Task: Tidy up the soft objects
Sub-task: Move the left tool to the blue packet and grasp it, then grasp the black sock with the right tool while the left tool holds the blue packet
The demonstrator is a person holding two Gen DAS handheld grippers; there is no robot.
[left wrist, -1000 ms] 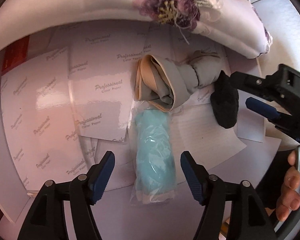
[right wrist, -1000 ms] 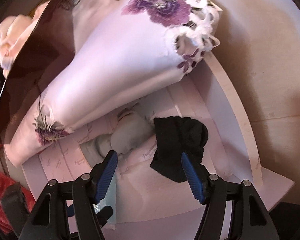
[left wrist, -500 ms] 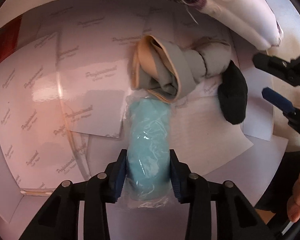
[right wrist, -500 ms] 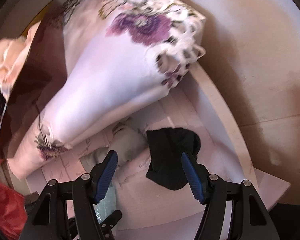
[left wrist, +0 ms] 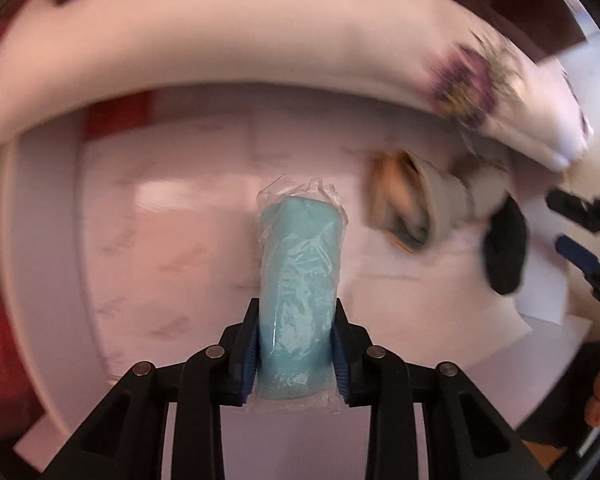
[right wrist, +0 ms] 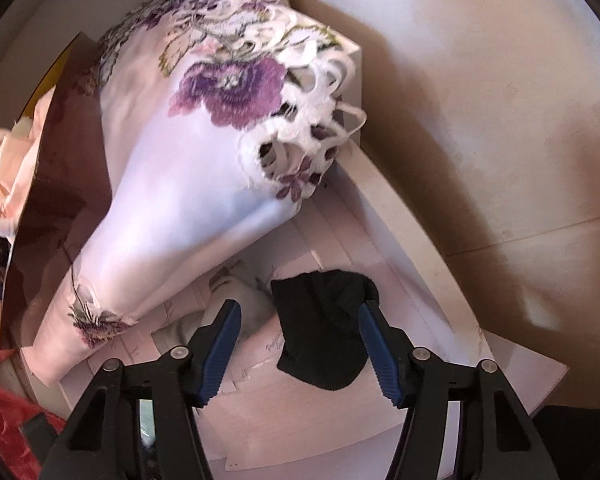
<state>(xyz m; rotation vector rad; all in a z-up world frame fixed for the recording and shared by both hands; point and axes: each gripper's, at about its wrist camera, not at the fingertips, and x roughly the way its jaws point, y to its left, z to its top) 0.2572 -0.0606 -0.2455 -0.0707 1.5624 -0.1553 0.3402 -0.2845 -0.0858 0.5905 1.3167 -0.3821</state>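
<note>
One blue roll (left wrist: 298,280) — left tongs (left wrist: 296,350) closing.

Plastic-wrapped light-blue roll (left wrist: 298,280) (upright in view); black sock (right wrist: 324,328) crumpled flat.

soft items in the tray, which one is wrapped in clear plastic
The light blue roll, clamped in the closing left gripper. The black cloth and grey-and-tan bundle lie bare.

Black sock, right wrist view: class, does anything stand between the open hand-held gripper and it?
Nothing visible does. The black sock lies uncovered below the right hand-held gripper, whose jaws are closing; the grey cloth lies beside it.
</note>
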